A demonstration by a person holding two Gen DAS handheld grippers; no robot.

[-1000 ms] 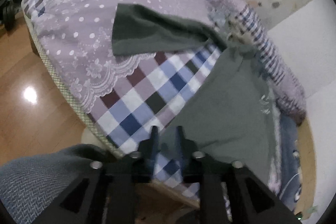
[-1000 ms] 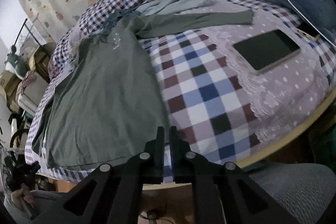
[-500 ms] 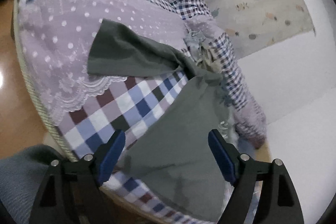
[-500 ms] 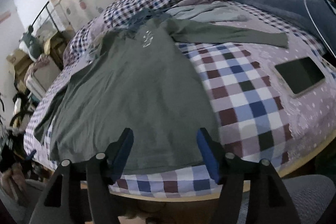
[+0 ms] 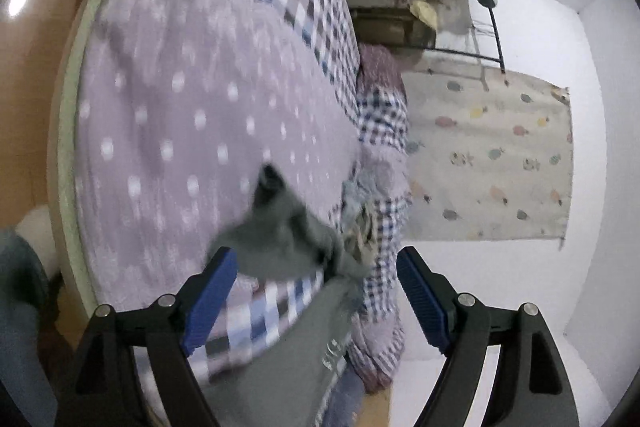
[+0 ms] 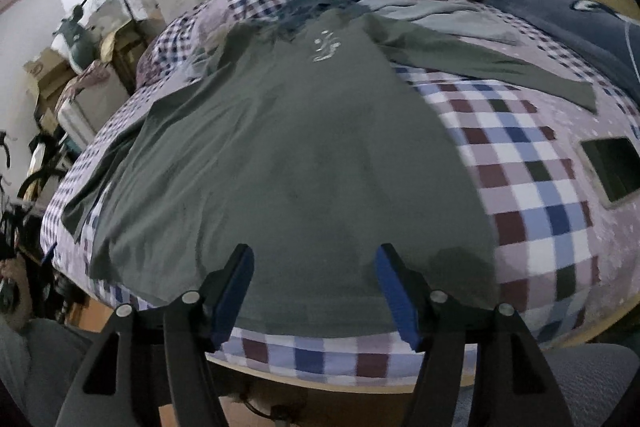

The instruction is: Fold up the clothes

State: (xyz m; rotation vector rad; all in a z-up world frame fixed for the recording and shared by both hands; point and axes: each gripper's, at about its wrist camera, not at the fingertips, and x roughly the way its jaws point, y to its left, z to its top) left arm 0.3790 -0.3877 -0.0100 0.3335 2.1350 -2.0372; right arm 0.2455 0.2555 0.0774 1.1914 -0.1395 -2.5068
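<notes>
Both grippers now open, shirt spread flat on the bed.

A second ago both grippers had their fingers pinched together at the hem; now the left gripper [image 5: 312,301] and right gripper [image 6: 314,293] each have their blue pads spread wide with nothing between them. The green shirt [image 6: 288,155] lies flat on the checked bedcover [image 6: 532,187], its hem just ahead of the right gripper and its collar at the far end. The left gripper has swung toward the sleeve [image 5: 276,239], which lies just beyond its pads. A tablet [image 6: 612,169] rests well off to the right gripper's right. Spreading looks finished; folding a sleeve inward is probably next.
</notes>
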